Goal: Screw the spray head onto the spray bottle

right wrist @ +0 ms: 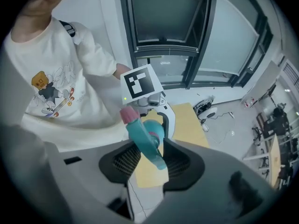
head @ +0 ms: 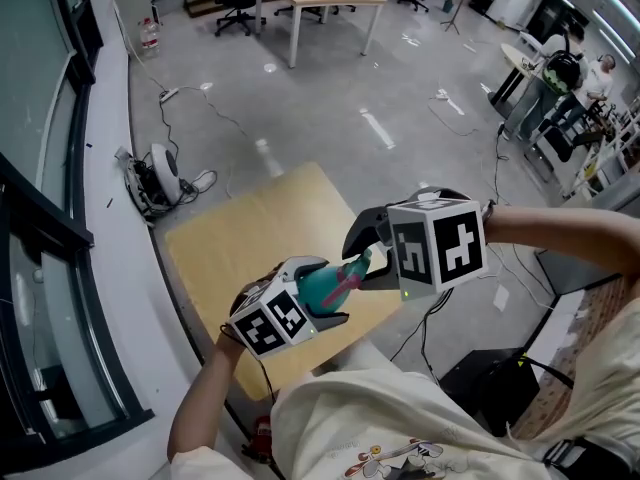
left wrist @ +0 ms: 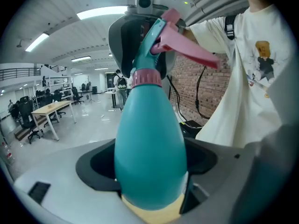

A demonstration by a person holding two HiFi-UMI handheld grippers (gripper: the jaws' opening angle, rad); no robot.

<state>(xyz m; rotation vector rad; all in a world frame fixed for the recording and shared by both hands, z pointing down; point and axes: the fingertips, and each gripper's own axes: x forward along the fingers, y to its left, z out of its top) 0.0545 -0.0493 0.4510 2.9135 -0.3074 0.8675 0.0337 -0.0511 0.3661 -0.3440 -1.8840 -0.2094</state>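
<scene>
Jaws of my left gripper [head: 322, 298]: clamped wide on the belly of the teal spray bottle [left wrist: 149, 157], above the tabletop's [head: 235, 238] near edge.
Jaws of my right gripper [head: 366, 260]: closed on the spray head [right wrist: 142, 136], which sits at the bottle's neck.
Handling: probably light, smooth, slippery plastic. Grip the head's body and spare the pink trigger [left wrist: 194, 50].

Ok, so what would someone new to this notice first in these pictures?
The teal spray bottle stands out first, clamped by its body in the left gripper's jaws and held in the air over a small wooden table. Next comes its pink-triggered spray head, sitting on the bottle's neck and gripped between the right gripper's jaws.
</scene>
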